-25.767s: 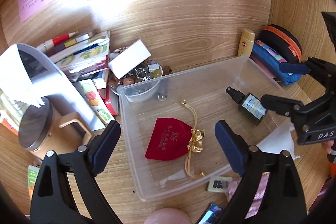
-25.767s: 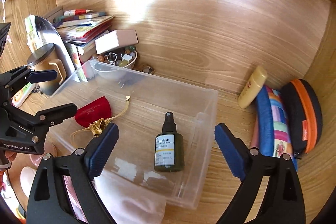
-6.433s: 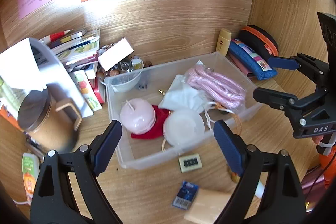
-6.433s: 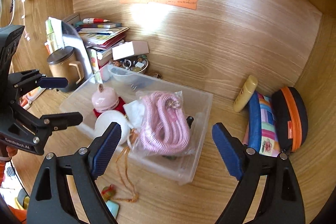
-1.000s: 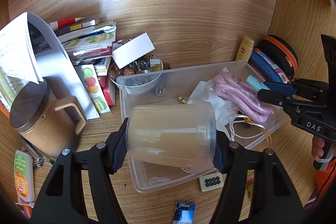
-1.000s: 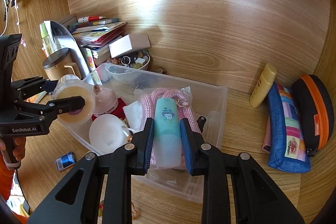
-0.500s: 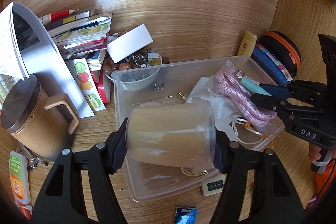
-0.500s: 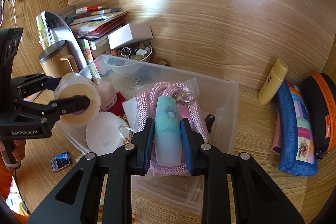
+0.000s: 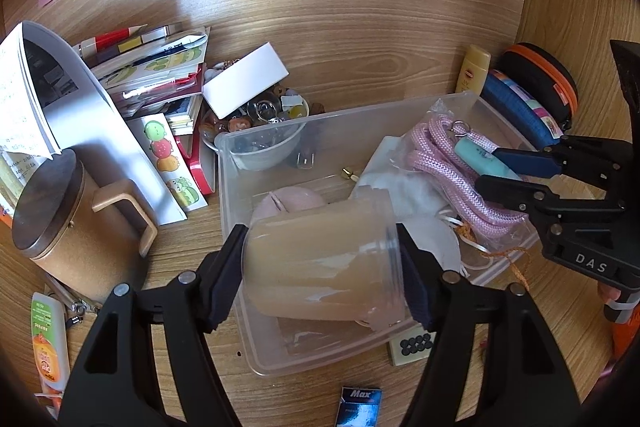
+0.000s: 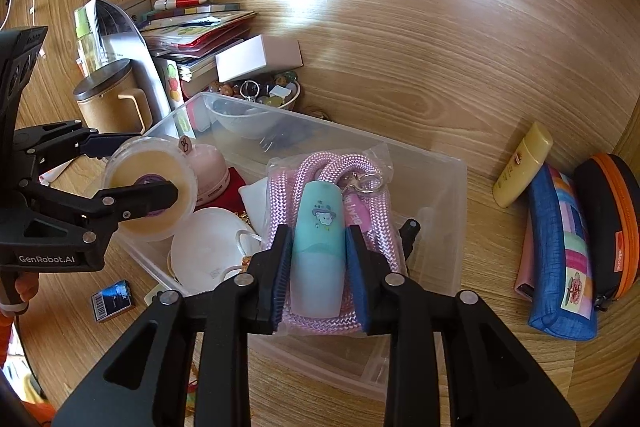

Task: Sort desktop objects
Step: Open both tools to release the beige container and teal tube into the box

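Left on the counter [image 9: 360, 39] were an orange tube [image 9: 48, 343] and a small blue pack [image 9: 357, 406]. The clear jar [image 9: 320, 267] was held over the clear bin [image 9: 256, 355] by the left gripper [image 9: 320, 279], its fingers easing apart. The bin was crowded; the right gripper [image 10: 318, 267] was likewise loosening, perhaps off the teal tube [image 10: 318, 251] above the pink rope [image 10: 288, 187], close to the far rim.

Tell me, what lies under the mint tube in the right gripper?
The bagged pink rope lies directly below the mint tube, inside the clear bin. What the rope covers cannot be seen.
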{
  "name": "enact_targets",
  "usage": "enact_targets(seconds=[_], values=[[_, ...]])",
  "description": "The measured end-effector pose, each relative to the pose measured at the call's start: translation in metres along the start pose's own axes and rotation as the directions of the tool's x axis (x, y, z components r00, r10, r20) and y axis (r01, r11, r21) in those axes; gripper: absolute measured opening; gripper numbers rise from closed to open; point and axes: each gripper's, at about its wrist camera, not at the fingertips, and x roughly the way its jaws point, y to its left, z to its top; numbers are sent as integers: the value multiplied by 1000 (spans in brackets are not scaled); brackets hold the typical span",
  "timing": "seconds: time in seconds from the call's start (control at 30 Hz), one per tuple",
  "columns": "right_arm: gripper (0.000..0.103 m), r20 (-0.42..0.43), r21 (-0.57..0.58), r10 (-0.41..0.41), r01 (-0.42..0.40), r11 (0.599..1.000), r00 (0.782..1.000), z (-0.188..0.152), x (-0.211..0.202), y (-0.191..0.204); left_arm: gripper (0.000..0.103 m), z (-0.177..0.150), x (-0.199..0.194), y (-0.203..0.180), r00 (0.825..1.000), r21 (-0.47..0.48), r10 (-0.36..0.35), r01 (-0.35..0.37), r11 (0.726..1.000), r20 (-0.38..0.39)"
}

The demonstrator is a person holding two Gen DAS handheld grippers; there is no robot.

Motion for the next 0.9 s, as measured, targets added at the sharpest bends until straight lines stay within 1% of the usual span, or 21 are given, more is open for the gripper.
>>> enact_targets(seconds=[0.07, 0.13, 0.27, 0.33, 0.5, 0.57, 0.63, 0.73, 0.8, 0.9], values=[[41, 12, -3, 8, -8, 1000, 1000, 1, -5, 1, 71, 0, -1, 0, 1000, -5, -3, 3, 1000, 4], [44, 31, -7, 7, -7, 1000, 999, 1, -11, 2, 76, 0, -6, 0, 1000, -7, 3, -3, 1000, 16], [50, 57, -18, -8, 9, 1000, 998, 3, -20, 5, 77, 0, -14, -1, 999, -8, -2, 2, 1000, 32], [53, 66, -21, -16, 18, 1000, 998, 3, -24, 6, 80, -1, -16, -1, 999, -6, 2, -1, 1000, 34], [57, 80, -10, -27, 28, 1000, 996, 0, -34, 6, 83, -4, -25, -2, 999, -10, 4, -4, 1000, 43], [64, 88, -4, -36, 36, 999, 995, -1, -39, 5, 88, -5, -30, -2, 999, -12, 8, -8, 1000, 50], [69, 100, -1, -46, 46, 999, 994, -4, -46, 6, 93, -8, -36, -1, 998, -16, 16, -15, 1000, 59], [71, 111, 4, -51, 51, 999, 993, -9, -55, 7, 94, -12, -45, -1, 997, -24, 24, -22, 999, 68], [74, 114, 8, -52, 52, 999, 992, -13, -61, 9, 95, -15, -51, 1, 997, -32, 28, -26, 999, 71], [76, 121, 12, -48, 47, 999, 992, -20, -72, 13, 95, -23, -58, 4, 997, -41, 26, -23, 999, 68]])
